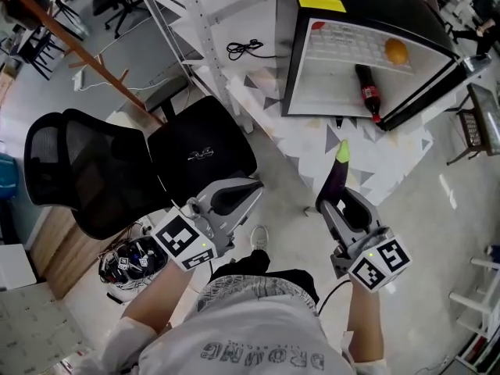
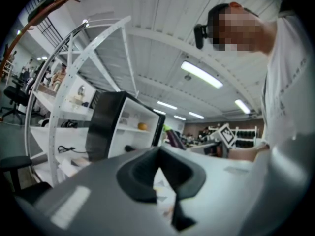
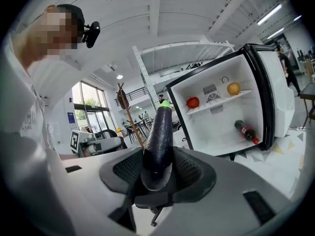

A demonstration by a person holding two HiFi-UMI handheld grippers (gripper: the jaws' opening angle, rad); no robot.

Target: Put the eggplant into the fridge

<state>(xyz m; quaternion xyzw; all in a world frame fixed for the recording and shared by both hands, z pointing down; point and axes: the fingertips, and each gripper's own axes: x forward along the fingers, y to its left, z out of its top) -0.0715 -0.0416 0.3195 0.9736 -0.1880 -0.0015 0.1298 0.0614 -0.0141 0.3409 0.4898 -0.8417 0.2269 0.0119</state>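
Note:
A dark purple eggplant (image 1: 336, 180) with a green stem end stands up out of my right gripper (image 1: 332, 205), which is shut on its lower end. In the right gripper view the eggplant (image 3: 160, 141) points toward the open fridge (image 3: 221, 112), still some way off. The fridge (image 1: 344, 92) lies open at the top right, with an orange (image 1: 397, 51) and a red tomato (image 3: 193, 102) on its shelf and a cola bottle (image 1: 368, 91) lying below. My left gripper (image 1: 251, 187) hangs shut and empty over the chair's seat. Its jaws (image 2: 162, 176) hold nothing.
A black office chair (image 1: 117, 162) stands at the left, close to my left gripper. A white metal rack (image 1: 203, 22) with a black cable (image 1: 244, 49) is beside the fridge. The fridge door (image 1: 426, 92) swings out to the right. A bin of small items (image 1: 129, 264) sits on the floor.

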